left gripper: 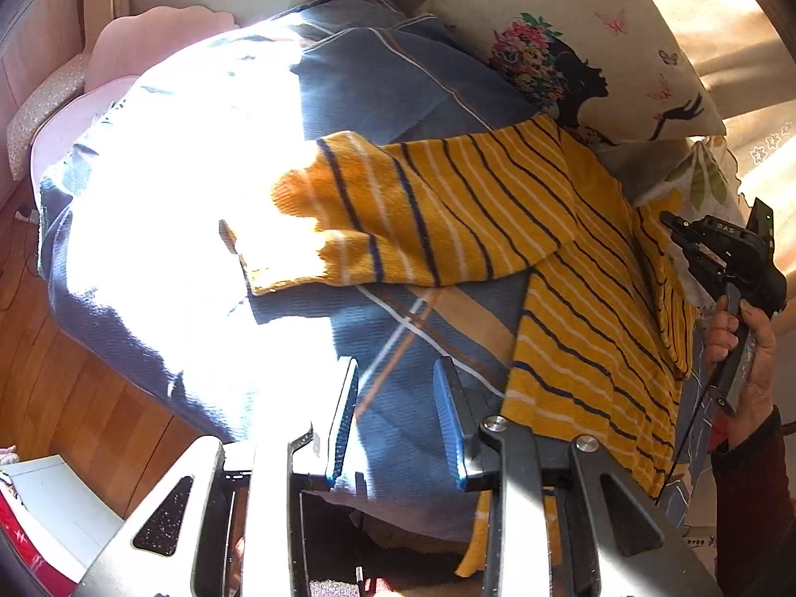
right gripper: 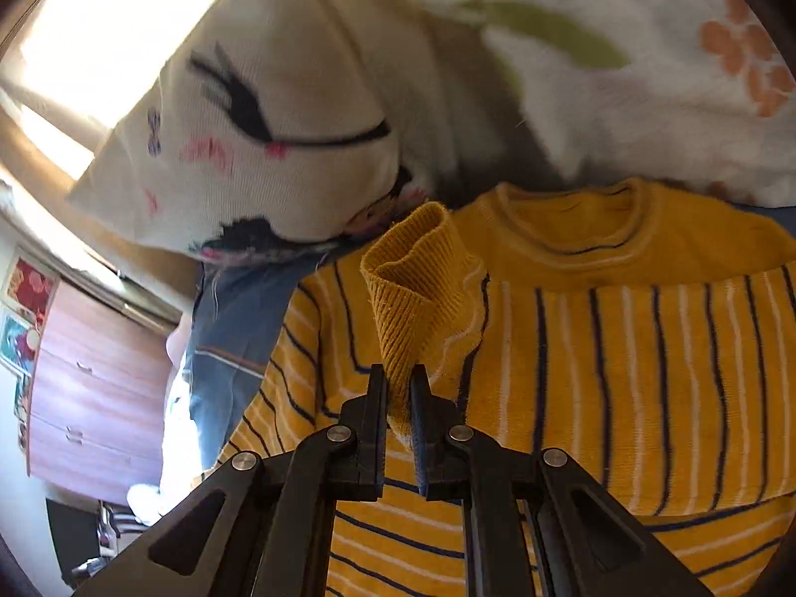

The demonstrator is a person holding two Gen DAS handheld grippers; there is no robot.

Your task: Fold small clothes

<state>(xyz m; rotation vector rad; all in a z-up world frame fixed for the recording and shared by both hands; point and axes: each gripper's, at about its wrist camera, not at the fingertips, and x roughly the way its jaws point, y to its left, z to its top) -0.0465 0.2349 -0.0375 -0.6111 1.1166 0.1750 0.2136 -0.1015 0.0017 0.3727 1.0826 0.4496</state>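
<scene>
A small yellow sweater [left gripper: 572, 248] with navy and white stripes lies on a blue plaid bedspread [left gripper: 398, 79]. One sleeve stretches left across the bed. My left gripper [left gripper: 395, 373] is open and empty above the bedspread, left of the sweater's hem. In the right wrist view my right gripper [right gripper: 398, 373] is shut on the ribbed cuff [right gripper: 418, 288] of the other sleeve, held over the sweater's chest [right gripper: 646, 373] near the collar [right gripper: 572, 229]. The right gripper also shows in the left wrist view [left gripper: 716, 248], held by a hand.
A cream pillow [left gripper: 597, 40] with a printed woman's profile and a floral pillow [right gripper: 646, 74] lie at the bed's head. Bright sunlight washes out the bed's left part. Wooden floor [left gripper: 74, 373] lies left of the bed. A dresser [right gripper: 99, 398] stands beyond.
</scene>
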